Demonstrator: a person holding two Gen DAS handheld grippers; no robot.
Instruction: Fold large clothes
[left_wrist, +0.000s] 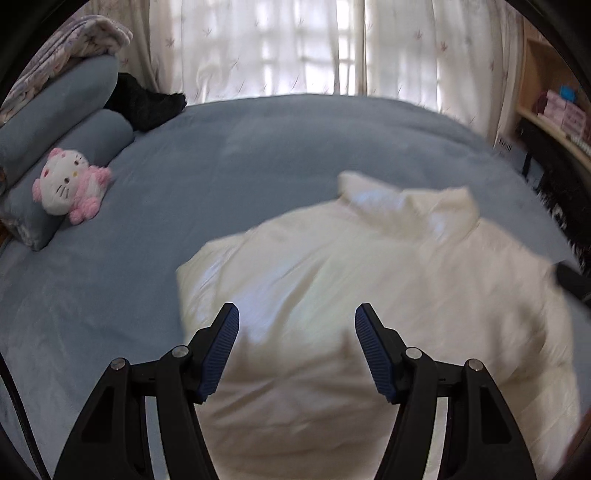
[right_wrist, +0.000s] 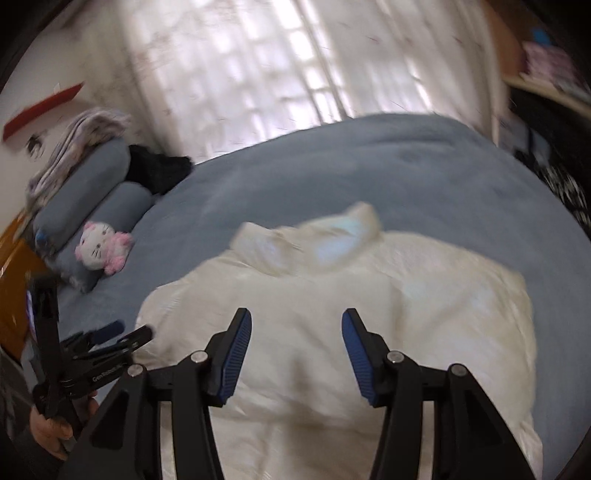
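A large cream-white garment (left_wrist: 369, 277) (right_wrist: 332, 306) lies in a puffy heap on the blue bed sheet (left_wrist: 258, 155) (right_wrist: 388, 173), its collar (left_wrist: 406, 206) (right_wrist: 314, 243) toward the window. My left gripper (left_wrist: 297, 317) hovers above the garment's near left part, open, with nothing between its blue pads. My right gripper (right_wrist: 296, 319) hangs over the garment's near middle, also open and empty. The right wrist view also shows the left gripper (right_wrist: 99, 339) at the lower left, held by a hand (right_wrist: 51, 428), at the garment's left edge. Both views are motion-blurred.
A pink and white plush toy (left_wrist: 68, 186) (right_wrist: 101, 247) leans on blue pillows (left_wrist: 66, 107) at the bed's left, with a black cloth (left_wrist: 147, 105) behind them. Curtains (left_wrist: 295, 48) hang at the far side. A wooden shelf (left_wrist: 554, 122) stands at the right.
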